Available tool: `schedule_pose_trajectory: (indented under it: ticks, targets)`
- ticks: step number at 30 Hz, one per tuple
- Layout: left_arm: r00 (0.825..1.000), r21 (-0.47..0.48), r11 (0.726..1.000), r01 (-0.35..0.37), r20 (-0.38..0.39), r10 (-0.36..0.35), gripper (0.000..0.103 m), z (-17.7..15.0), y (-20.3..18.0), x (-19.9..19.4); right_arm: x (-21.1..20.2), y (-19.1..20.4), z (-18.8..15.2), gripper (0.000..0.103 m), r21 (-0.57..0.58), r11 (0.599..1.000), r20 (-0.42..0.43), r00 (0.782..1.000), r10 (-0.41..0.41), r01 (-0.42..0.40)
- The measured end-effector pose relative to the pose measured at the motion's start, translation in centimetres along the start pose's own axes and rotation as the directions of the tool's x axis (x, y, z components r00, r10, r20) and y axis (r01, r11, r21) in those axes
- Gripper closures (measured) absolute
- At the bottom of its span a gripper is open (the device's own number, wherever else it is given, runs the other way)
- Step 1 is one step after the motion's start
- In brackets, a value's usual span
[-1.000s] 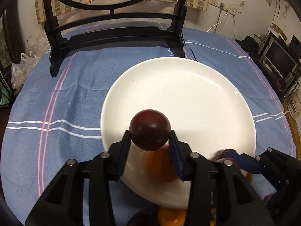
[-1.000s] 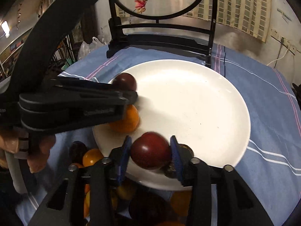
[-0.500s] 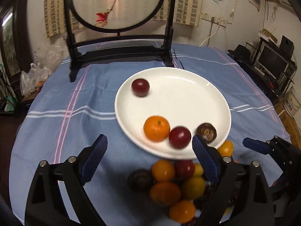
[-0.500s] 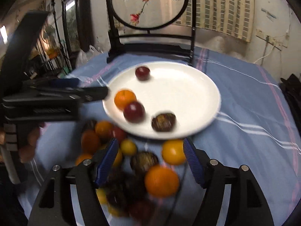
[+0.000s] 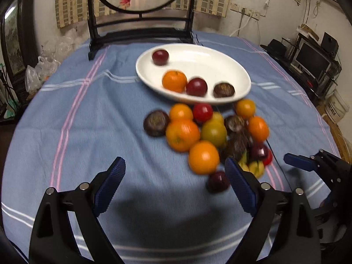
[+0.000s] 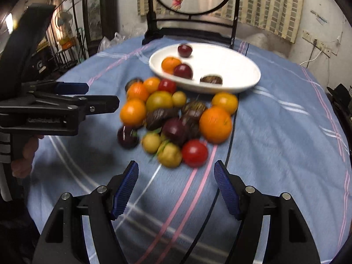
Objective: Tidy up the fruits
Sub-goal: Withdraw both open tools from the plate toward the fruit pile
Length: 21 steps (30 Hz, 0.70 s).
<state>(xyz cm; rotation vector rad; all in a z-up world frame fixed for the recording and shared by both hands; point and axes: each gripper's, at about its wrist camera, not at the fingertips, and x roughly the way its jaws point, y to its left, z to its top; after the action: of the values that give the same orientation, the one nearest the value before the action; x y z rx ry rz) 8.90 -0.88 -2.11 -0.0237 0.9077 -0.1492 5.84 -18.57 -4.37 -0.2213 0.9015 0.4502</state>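
A white plate (image 5: 228, 66) (image 6: 237, 70) holds two dark red plums (image 5: 160, 57) (image 5: 196, 87), an orange (image 5: 174, 81) and a brown passion fruit (image 5: 224, 90). A pile of several oranges, red and yellow fruits (image 5: 204, 136) (image 6: 176, 118) lies on the cloth just in front of the plate. My left gripper (image 5: 173, 180) is open and empty, short of the pile. My right gripper (image 6: 176, 187) is open and empty, also short of the pile. It shows at the right edge of the left wrist view (image 5: 308, 165); the left gripper shows at the left of the right wrist view (image 6: 72, 96).
A blue striped tablecloth (image 5: 77, 121) covers the round table. A black wooden stand with a round painted screen (image 5: 140, 11) (image 6: 191, 4) stands behind the plate. Furniture and electronics line the room's edges.
Both grippers let go of their plums on the plate, opened wide and pulled back toward me and upward. The pile is now in full view.
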Motion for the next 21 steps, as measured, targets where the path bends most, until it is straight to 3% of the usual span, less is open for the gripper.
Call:
schedule_pose_trajectory:
  ticks: [4, 8, 21]
  targets:
    - [1.0, 0.012, 1.0, 0.012, -0.029, -0.012, 0.014, -1.7, -0.2, 0.2, 0.5, -0.3, -0.8, 0.034, 0.008, 1.0, -0.034, 0.999, -0.009, 0.009]
    - [0.998, 0.014, 0.999, 0.031, -0.049, -0.03, 0.014, -2.6, 0.0, 0.5, 1.3, -1.0, -0.9, 0.048, 0.038, 0.999, -0.068, 0.998, -0.006, 0.009]
    - [0.995, 0.044, 0.998, 0.051, -0.082, -0.047, 0.014, -3.5, -0.3, 1.1, 2.2, -1.5, 0.7, 0.05, 0.015, 1.0, -0.068, 0.998, 0.002, -0.001]
